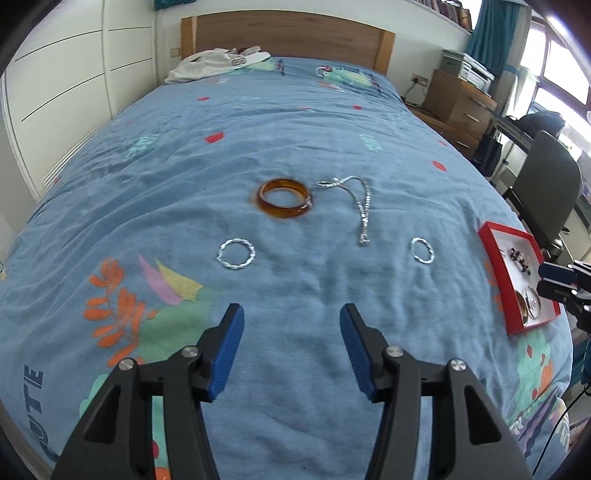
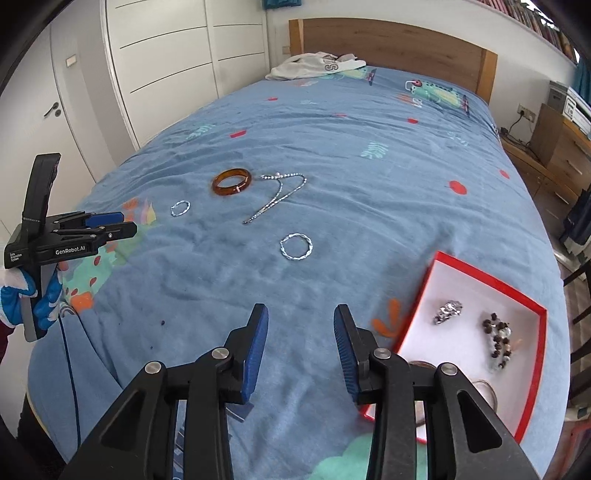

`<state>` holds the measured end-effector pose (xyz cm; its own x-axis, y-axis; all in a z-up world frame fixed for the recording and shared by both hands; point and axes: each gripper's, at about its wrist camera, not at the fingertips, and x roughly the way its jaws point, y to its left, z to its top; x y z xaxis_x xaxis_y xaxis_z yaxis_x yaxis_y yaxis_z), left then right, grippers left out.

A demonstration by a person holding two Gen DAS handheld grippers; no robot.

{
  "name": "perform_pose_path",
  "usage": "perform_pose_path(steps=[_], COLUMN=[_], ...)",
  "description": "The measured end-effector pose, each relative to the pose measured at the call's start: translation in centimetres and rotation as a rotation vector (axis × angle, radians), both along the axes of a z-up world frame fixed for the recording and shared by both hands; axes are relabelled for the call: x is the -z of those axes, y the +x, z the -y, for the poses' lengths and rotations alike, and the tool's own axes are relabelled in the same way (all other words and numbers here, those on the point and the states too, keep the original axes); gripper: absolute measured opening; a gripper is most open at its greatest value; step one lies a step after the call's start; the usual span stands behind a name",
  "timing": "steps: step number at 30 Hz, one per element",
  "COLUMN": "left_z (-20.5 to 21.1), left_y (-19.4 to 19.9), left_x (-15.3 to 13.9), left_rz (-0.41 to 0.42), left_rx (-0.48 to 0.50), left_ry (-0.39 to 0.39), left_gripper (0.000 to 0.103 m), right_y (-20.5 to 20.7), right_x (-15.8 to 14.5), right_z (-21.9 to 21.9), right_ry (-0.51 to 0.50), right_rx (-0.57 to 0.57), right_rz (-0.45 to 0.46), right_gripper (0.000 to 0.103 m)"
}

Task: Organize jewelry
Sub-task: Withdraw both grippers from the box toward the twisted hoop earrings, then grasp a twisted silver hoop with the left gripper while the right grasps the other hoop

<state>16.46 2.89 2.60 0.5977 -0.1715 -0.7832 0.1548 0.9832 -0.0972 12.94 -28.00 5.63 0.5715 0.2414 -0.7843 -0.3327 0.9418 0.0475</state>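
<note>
On the blue bedspread lie an amber bangle (image 1: 283,198) (image 2: 231,181), a silver chain necklace (image 1: 357,202) (image 2: 277,196) and two twisted silver rings, one on the left (image 1: 236,253) (image 2: 180,208) and one on the right (image 1: 422,250) (image 2: 296,247). A red-rimmed white box (image 1: 495,236) (image 2: 480,277) at the right holds a dark bead bracelet (image 2: 498,339), a silver piece (image 2: 447,311) and bangles. My left gripper (image 1: 291,325) is open and empty above the bed, short of the jewelry. My right gripper (image 2: 300,325) is open and empty, left of the box.
A white garment (image 1: 218,62) lies by the wooden headboard (image 1: 288,33). White wardrobe doors stand to the left (image 2: 166,55). A wooden drawer unit (image 1: 458,99) and a dark chair (image 1: 546,184) stand right of the bed. The left gripper shows in the right view (image 2: 107,225).
</note>
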Motion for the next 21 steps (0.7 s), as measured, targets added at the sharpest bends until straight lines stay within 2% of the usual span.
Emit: perform_pose_path(steps=[4,11,13,15,21], left_z=[-2.4,-3.4,-3.4,-3.3,-2.8], left_y=[1.4,4.1,5.0,6.0,9.0], left_x=[1.4,3.8,4.5,5.2,7.3], left_rz=[-0.014,-0.042,-0.049,-0.056,-0.079], left_rx=[-0.049,-0.075,-0.081,-0.086,-0.097], left_ry=[-0.013,-0.028,-0.036,-0.044,-0.038], left_gripper=[0.053,0.054,0.054,0.055,0.055], right_y=[2.1,5.5,6.5,7.4,10.1], right_x=[1.5,4.2,5.1,5.9,8.0], right_z=[-1.9,-3.6,-3.8,-4.0,-4.1], right_ry=[0.008,0.026,0.028,0.034,0.047], right_rx=[-0.022,-0.034,-0.031,-0.02,0.015], right_rz=[-0.029,-0.069,-0.081,-0.088,-0.107], right_gripper=[0.037,0.038,0.04,0.051,0.058])
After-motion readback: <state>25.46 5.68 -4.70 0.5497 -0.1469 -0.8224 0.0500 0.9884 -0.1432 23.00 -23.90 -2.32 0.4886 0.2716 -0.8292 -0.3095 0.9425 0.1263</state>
